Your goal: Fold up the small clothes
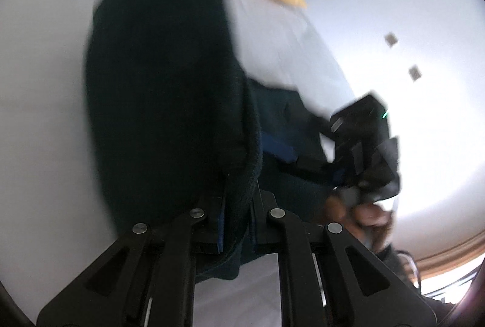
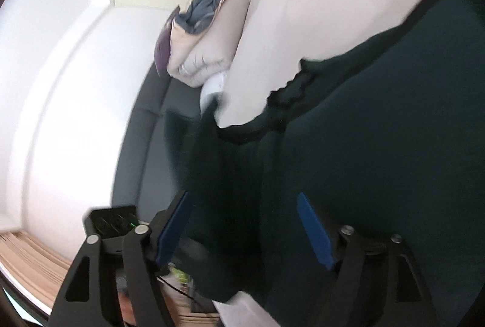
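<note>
Dark green garment [image 1: 169, 90] is pinched at its hem in my left gripper [image 1: 236, 224] and drapes over the white bed [image 1: 39, 84]. My right gripper [image 2: 245, 230] straddles it, jaws wide; I should close on one layer and fold evenly.

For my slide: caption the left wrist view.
Left gripper shut on dark green garment above white bed.

Left tongs [image 1: 236, 224] pinched shut, right tongs [image 2: 251, 233] seemingly spread apart

text: none legible | labels: none | brands: none | numbers: none | both views blurred
</note>
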Tool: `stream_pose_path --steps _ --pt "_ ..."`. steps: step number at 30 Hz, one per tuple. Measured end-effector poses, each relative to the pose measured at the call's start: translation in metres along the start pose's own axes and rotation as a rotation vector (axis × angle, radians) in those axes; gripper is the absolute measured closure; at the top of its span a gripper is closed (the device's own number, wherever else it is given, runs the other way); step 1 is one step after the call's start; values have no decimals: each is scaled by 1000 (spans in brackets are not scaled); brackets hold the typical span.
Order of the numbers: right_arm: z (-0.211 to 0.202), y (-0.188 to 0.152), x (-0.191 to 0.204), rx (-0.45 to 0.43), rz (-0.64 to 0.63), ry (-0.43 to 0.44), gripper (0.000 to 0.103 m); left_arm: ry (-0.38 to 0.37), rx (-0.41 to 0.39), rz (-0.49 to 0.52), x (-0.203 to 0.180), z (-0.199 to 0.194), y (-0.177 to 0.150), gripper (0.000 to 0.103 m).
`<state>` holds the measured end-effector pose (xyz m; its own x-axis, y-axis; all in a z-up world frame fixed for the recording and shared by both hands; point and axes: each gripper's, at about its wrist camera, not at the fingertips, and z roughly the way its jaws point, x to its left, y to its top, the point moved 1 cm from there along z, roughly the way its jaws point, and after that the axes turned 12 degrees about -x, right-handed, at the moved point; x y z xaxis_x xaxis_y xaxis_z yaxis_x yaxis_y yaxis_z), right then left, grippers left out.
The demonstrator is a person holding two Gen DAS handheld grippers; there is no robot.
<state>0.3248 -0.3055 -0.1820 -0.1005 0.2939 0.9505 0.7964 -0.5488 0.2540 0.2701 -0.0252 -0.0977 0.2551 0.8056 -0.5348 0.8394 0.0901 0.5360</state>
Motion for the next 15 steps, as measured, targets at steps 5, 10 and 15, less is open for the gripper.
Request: stream_pose_path --steps 5,10,15 --pt "-12 9 -15 23 23 -28 28 68 48 45 -18 45 -36 93" --pt "-4 13 -18 27 47 -20 31 73 30 37 -14 34 -37 93" --pt "15 28 -19 16 36 -89 46 97 13 70 -31 29 -46 93"
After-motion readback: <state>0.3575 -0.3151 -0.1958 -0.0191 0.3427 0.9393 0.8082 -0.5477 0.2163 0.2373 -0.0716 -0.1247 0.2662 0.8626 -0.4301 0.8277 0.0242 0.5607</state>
